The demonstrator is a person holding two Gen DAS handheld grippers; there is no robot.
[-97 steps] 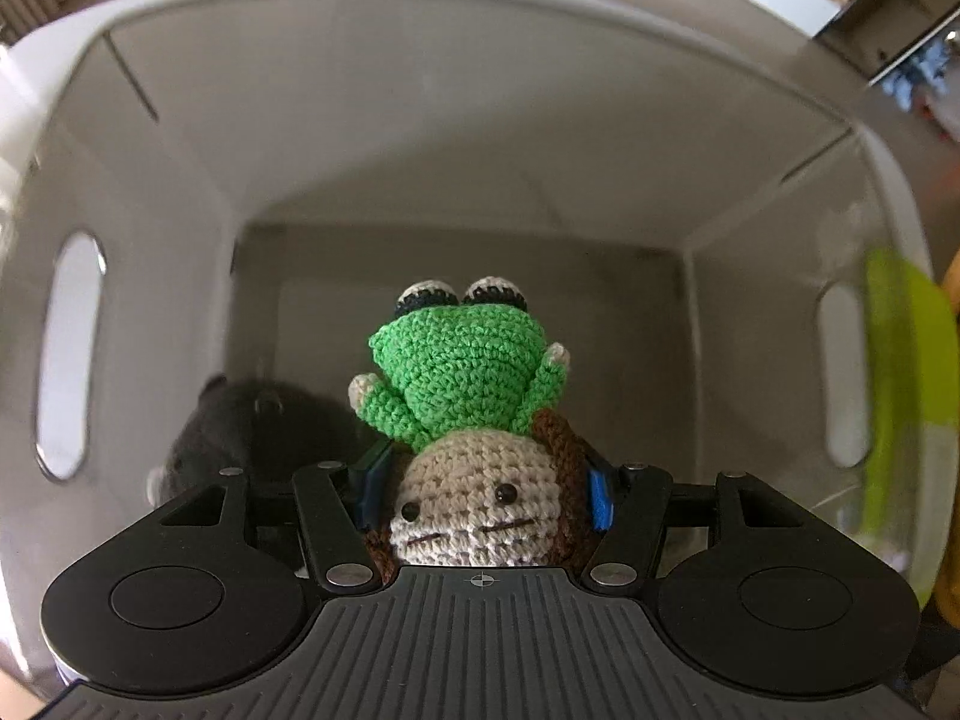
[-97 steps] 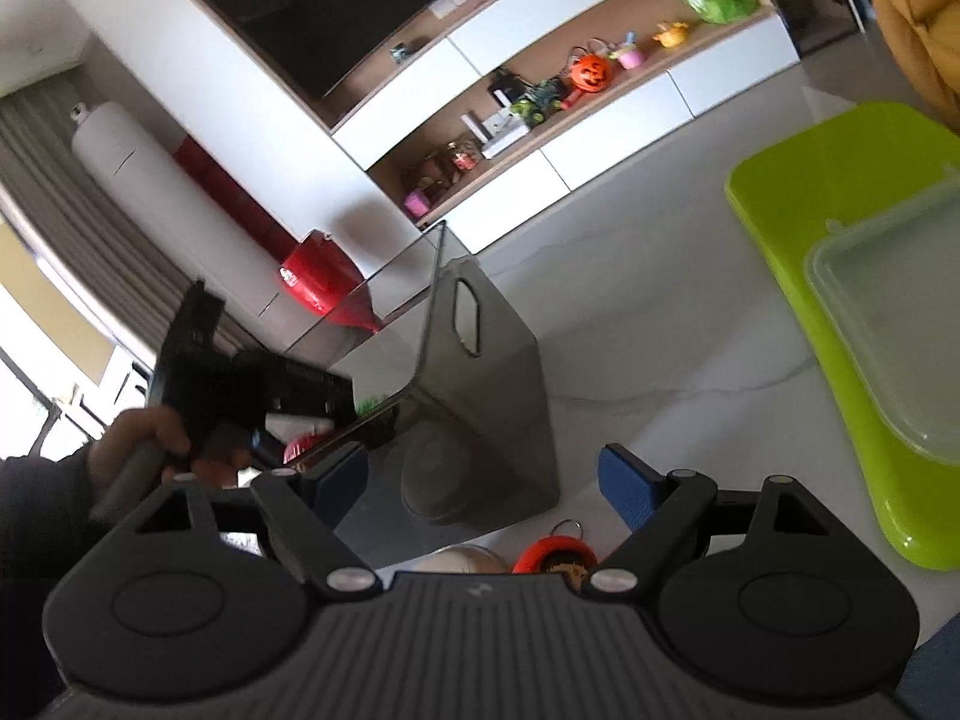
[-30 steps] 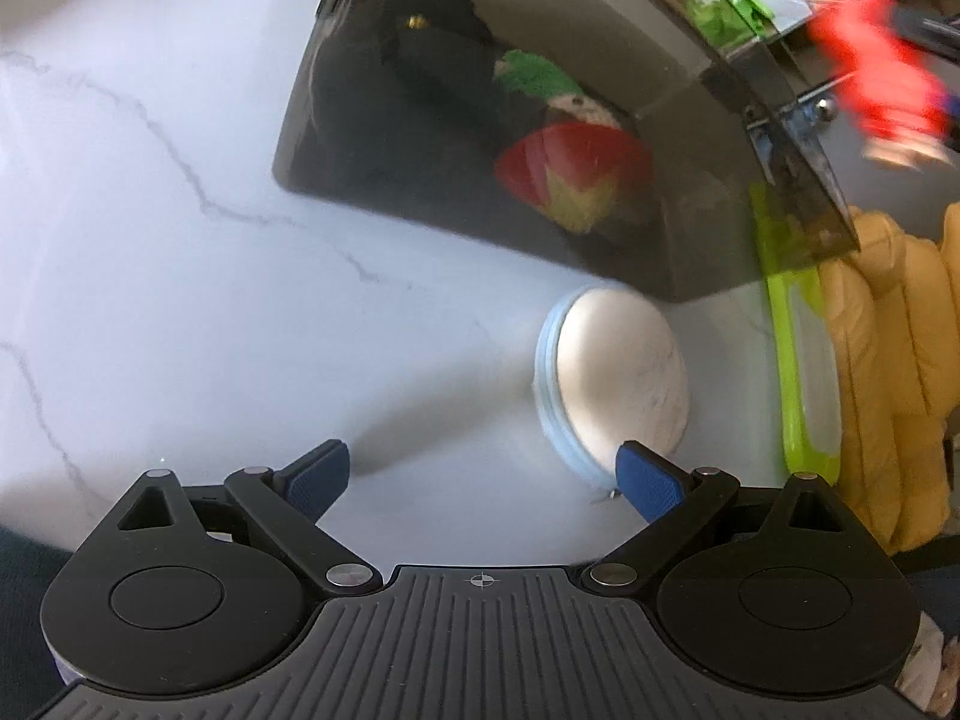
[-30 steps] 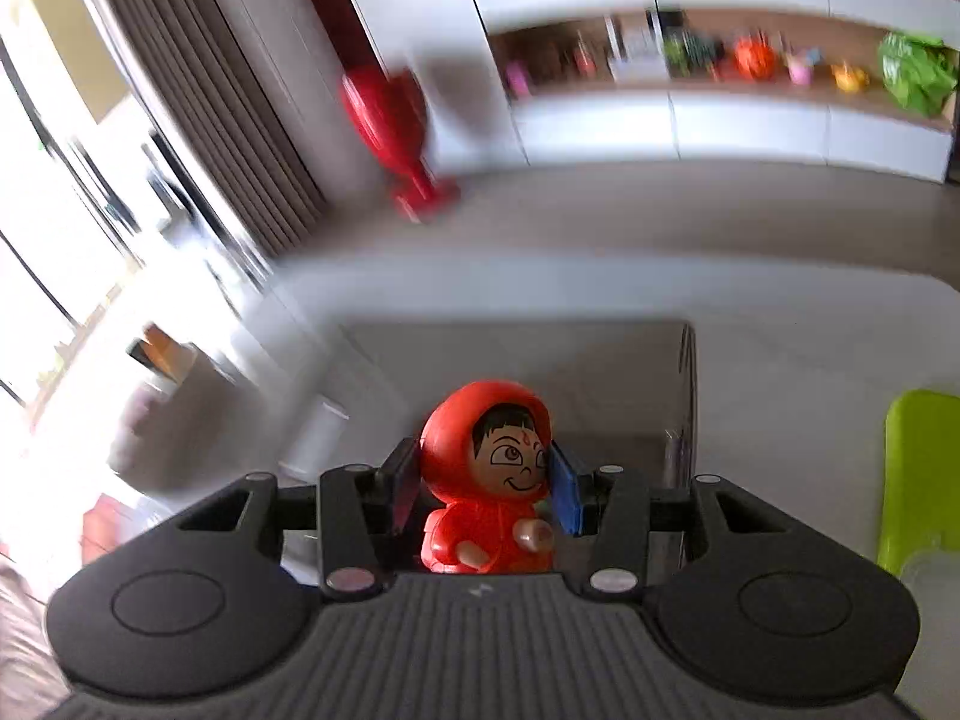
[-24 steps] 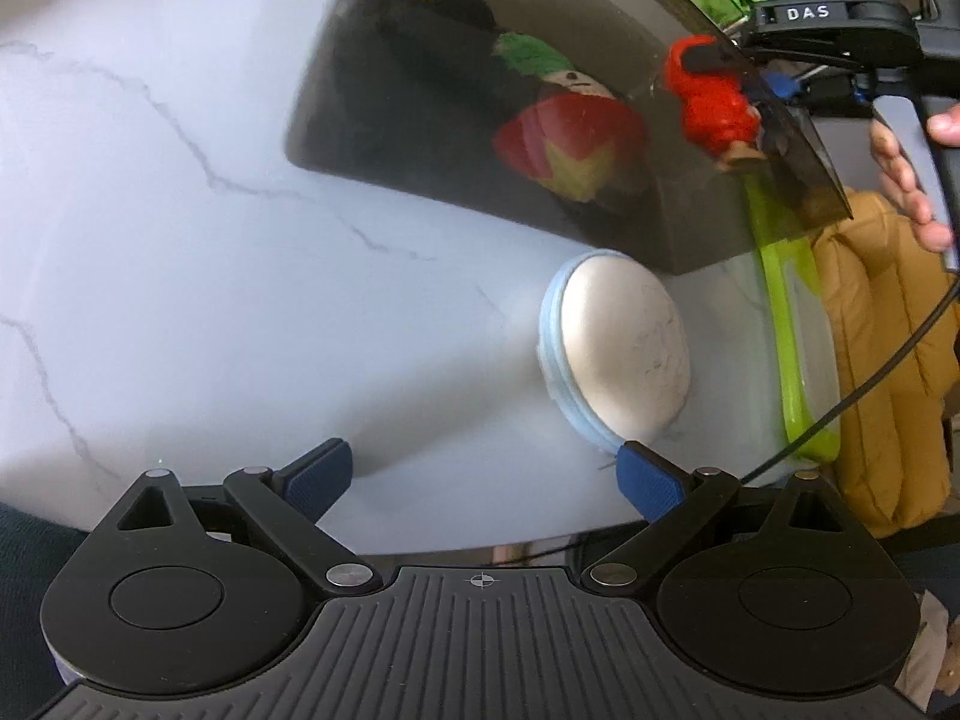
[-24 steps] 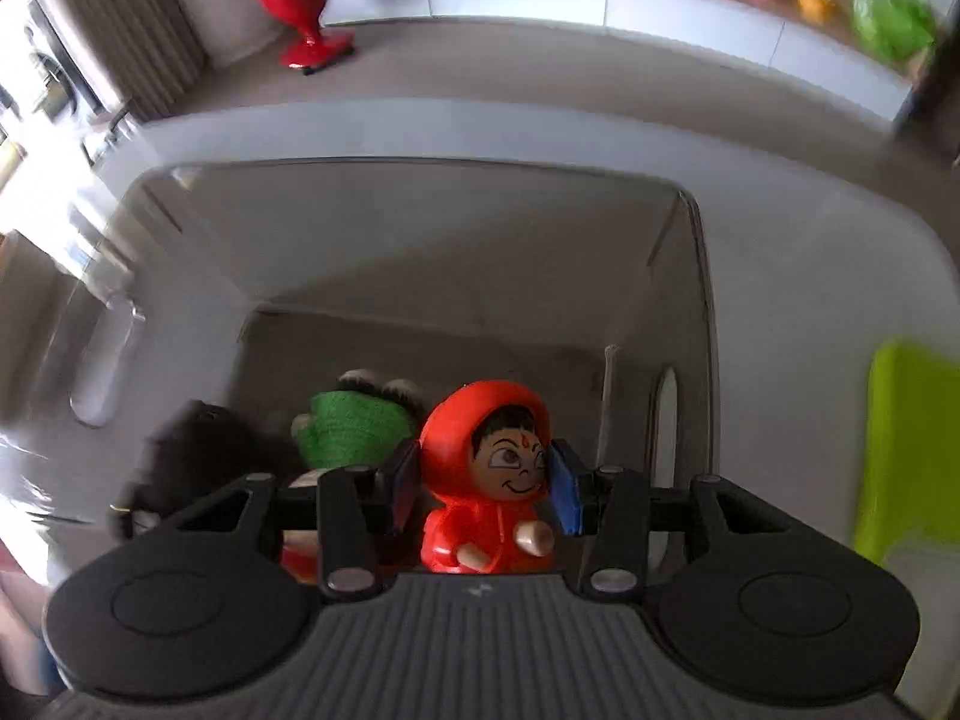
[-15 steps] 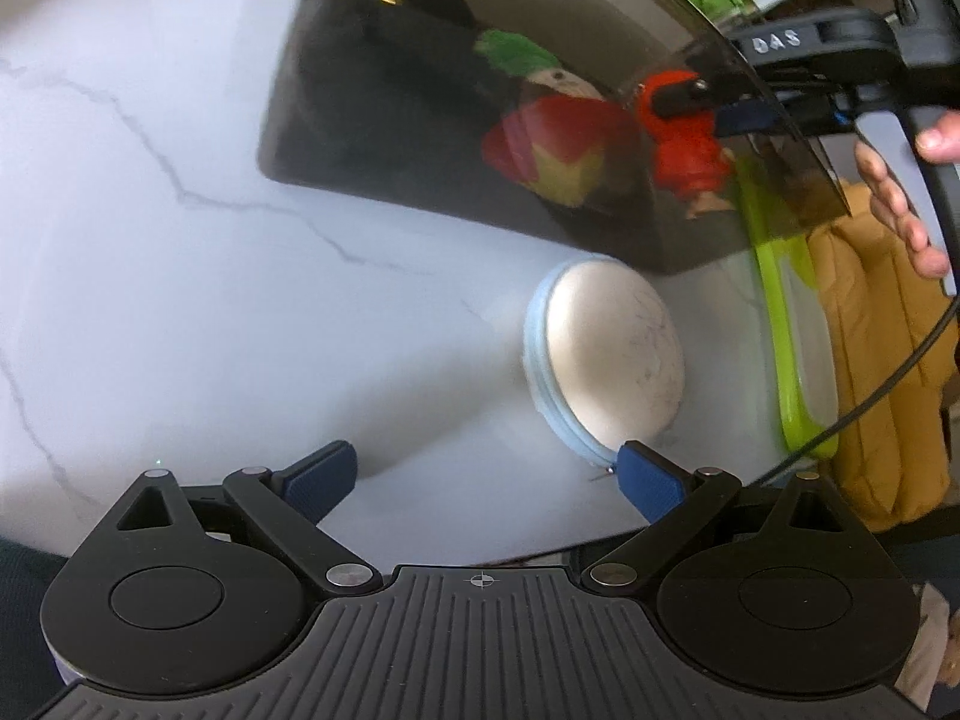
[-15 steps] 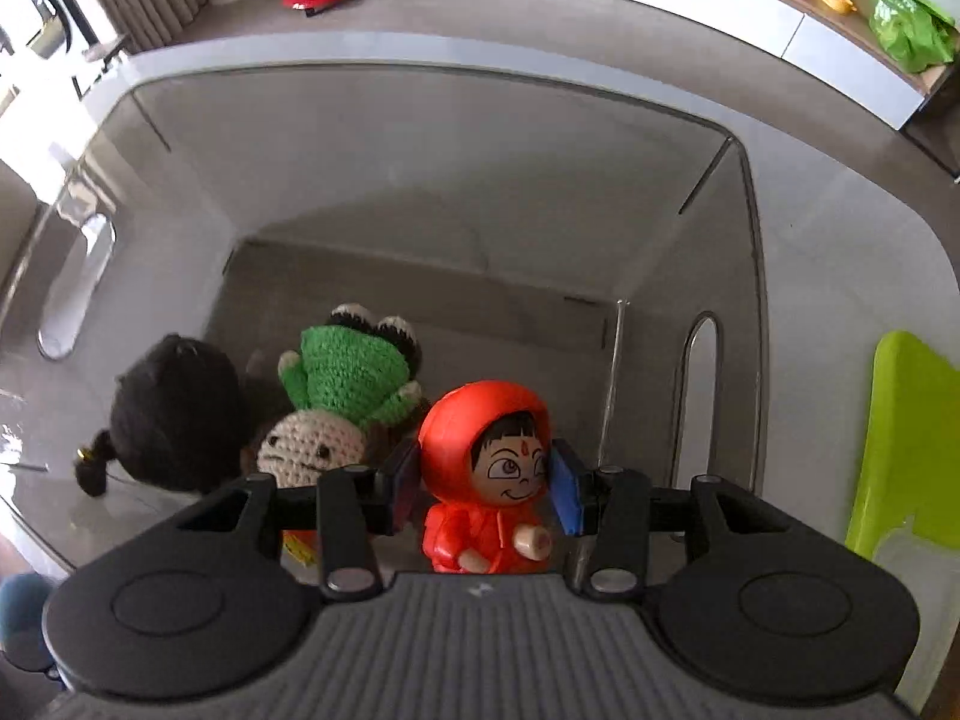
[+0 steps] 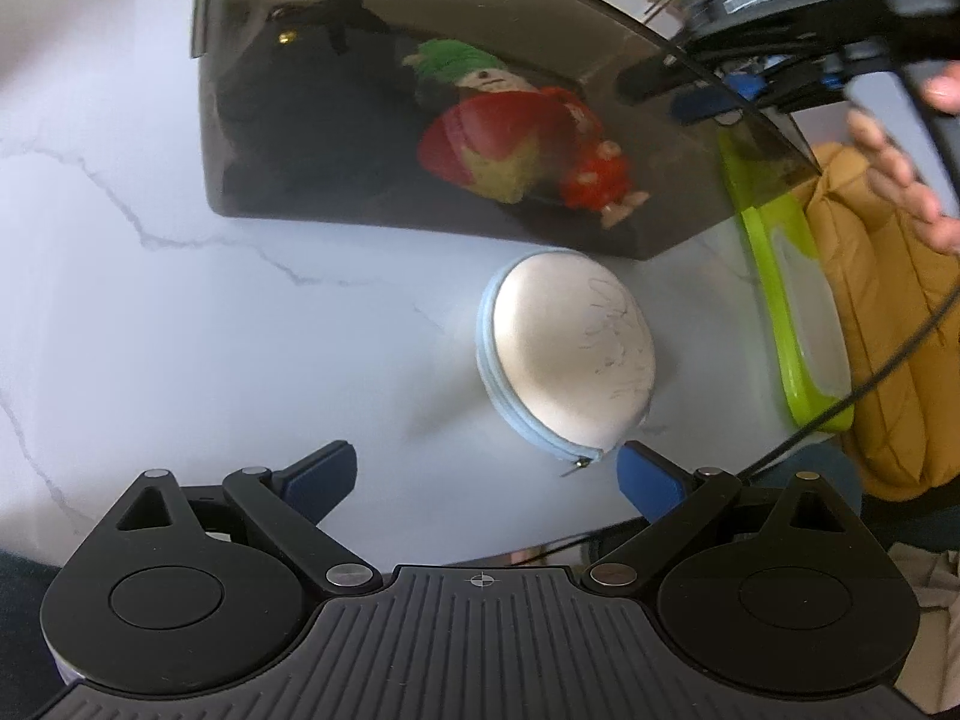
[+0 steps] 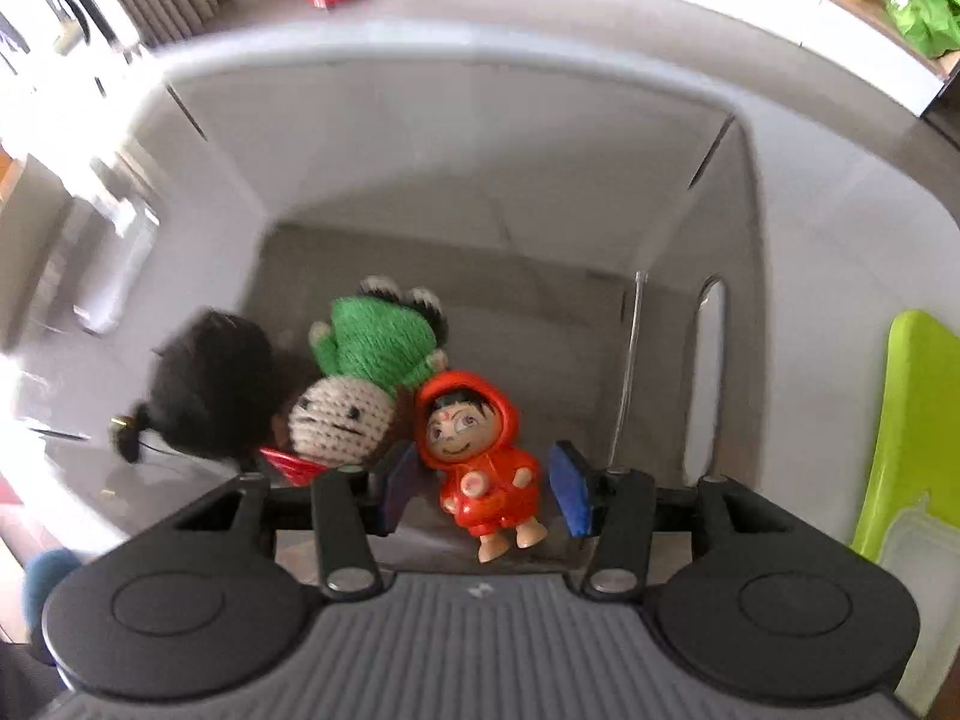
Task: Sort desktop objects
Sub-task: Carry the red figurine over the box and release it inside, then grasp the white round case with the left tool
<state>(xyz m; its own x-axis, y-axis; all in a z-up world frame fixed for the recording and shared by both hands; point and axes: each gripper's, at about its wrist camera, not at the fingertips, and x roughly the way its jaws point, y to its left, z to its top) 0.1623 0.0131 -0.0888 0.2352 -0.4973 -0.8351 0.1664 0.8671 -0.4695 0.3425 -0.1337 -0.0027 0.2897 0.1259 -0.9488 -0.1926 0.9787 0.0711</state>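
Inside the smoky plastic bin [image 10: 420, 192], the right gripper [image 10: 486, 486] hangs with its 2 blue pads spread apart, the red-hooded doll [image 10: 480, 456] lying loose between them on the bin floor, touching neither pad as far as the view shows. The doll leans against a crocheted frog toy [image 10: 366, 384], with a black pouch [image 10: 210, 384] just beyond.

The likely trouble: a pad lifting out could catch the doll's hood or the frog toy and drag either up toward the rim.

Outside the bin, the left gripper [image 9: 486, 471] is open and empty over the marble table [image 9: 180, 312]. The round zip case [image 9: 570, 354] lies just ahead and slightly right of its centre, nearly touching the right pad; closing from here would probably pinch only the case's edge or push it toward the table's near edge.
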